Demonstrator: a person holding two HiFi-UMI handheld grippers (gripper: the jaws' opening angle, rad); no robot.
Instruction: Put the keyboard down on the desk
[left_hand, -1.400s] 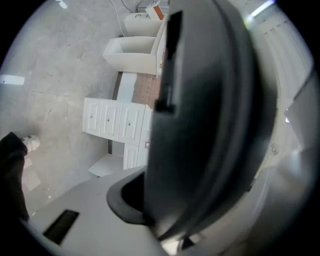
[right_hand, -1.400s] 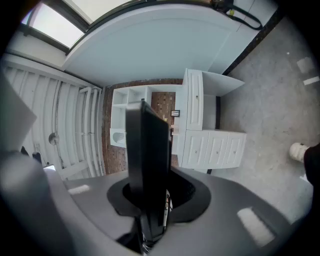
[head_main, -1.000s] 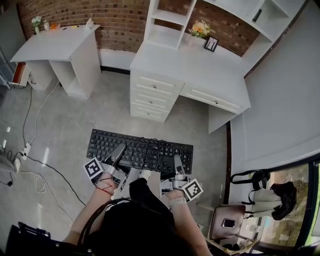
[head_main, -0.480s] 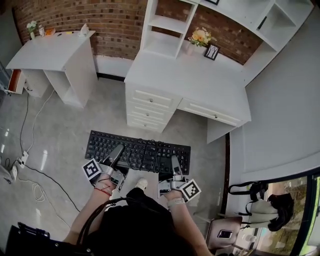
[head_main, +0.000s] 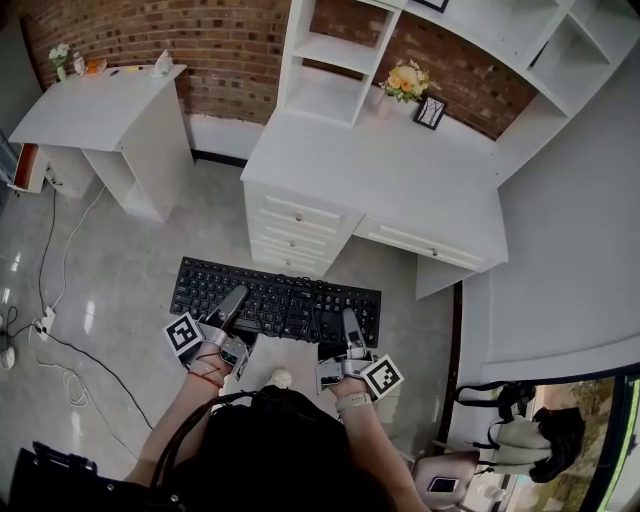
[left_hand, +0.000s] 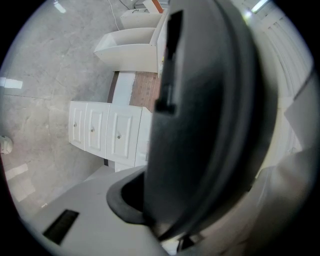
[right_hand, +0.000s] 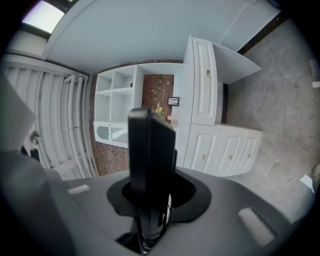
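Note:
A black keyboard (head_main: 275, 300) hangs level in the air above the grey floor, just in front of the white desk (head_main: 390, 165) with drawers. My left gripper (head_main: 233, 303) is shut on its near edge at the left. My right gripper (head_main: 349, 328) is shut on the near edge at the right. In the left gripper view the keyboard (left_hand: 200, 120) stands edge-on between the jaws and fills the middle. In the right gripper view the keyboard (right_hand: 150, 150) rises edge-on from between the jaws, with the desk drawers (right_hand: 220, 145) behind it.
A shelf unit (head_main: 335, 50) stands on the desk's back, with flowers (head_main: 405, 80) and a small picture frame (head_main: 431, 112) beside it. A second white desk (head_main: 100, 100) is at the left. Cables (head_main: 55, 290) lie on the floor at left. A dark bag (head_main: 525, 430) is at lower right.
The desk has come slightly closer in the head view as the person moves forward with the keyboard. Both grips on the keyboard stay the same.

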